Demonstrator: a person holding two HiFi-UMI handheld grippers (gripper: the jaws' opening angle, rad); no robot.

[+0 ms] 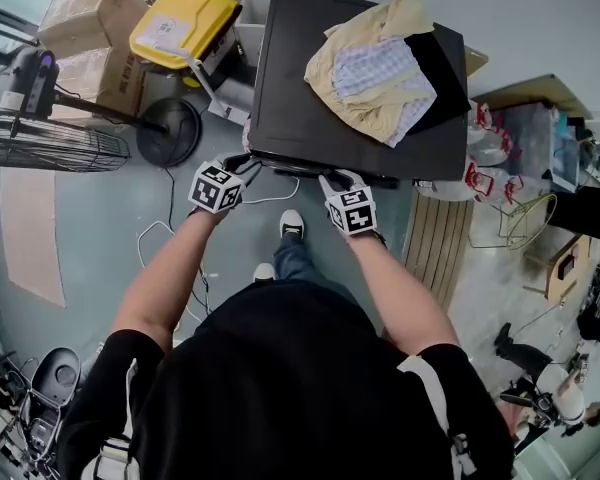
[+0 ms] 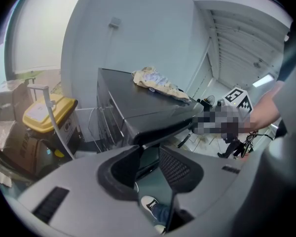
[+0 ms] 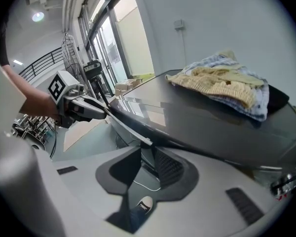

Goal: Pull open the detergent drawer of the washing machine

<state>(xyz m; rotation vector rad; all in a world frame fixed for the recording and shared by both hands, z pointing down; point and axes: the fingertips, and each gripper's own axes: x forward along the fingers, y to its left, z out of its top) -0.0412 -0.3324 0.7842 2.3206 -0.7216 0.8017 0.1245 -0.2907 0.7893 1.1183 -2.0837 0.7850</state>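
Detergent drawer (image 1: 305,175): we judge it to be the thin dark strip jutting from the front top edge of the washing machine (image 1: 300,98), and it looks barely drawn out, if at all. Nearest us, at the machine's front left corner, our left gripper (image 2: 149,151) stands part-open with the front lip between its jaws. We see no pad pressing. At the middle of that front edge, our right gripper (image 3: 147,152) is likewise narrowly apart, astride the strip. The drawer should be stiff, light, glossy plastic on runners, and probably slippery. We would take it under its front lip and pull level. Farther back, on the machine's top, lies a heap of clothes (image 1: 380,68).
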